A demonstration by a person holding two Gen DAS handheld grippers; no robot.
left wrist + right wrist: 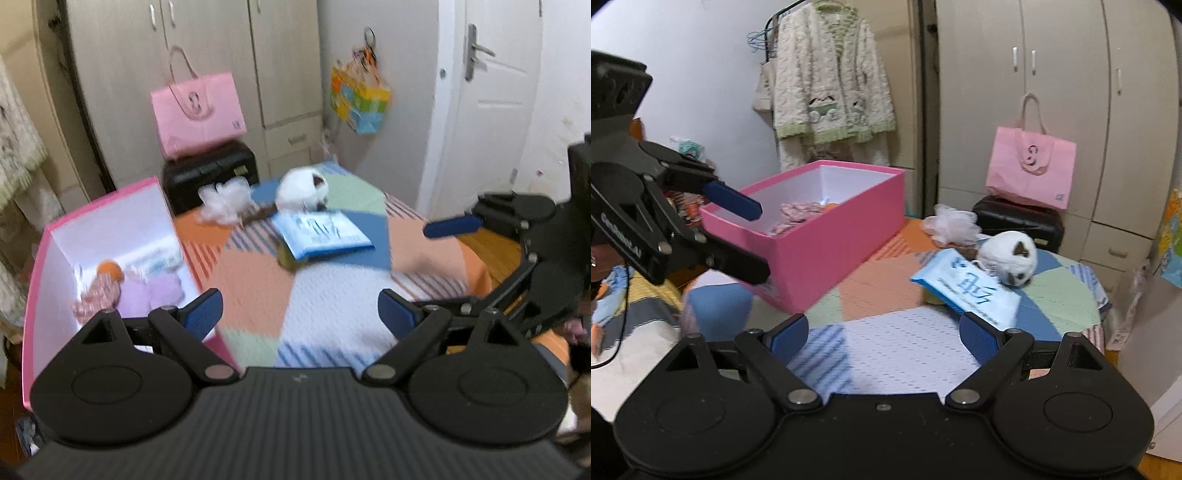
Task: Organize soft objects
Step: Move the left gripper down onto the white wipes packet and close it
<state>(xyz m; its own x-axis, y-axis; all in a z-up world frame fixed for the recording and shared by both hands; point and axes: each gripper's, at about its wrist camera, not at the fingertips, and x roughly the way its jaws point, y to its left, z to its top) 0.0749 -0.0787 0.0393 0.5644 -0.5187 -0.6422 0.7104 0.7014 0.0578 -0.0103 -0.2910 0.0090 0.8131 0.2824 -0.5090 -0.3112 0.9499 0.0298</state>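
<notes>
**Both grippers empty, four soft things still outside the box**

The left gripper point(299, 314) and right gripper point(882, 338) are spread wide, holding nothing — probably ready to pick. On the patchwork table point(886, 354) lie one white plush toy point(1008, 258), one blue tissue pack point(967, 291), one white mesh pouf point(951, 221) and one yellowish thing under the pack. The pink box point(827, 243) beside them holds about three items — so sorting is partly done.

left tool point(299, 314) agape, right tool point(882, 334) agape
</notes>
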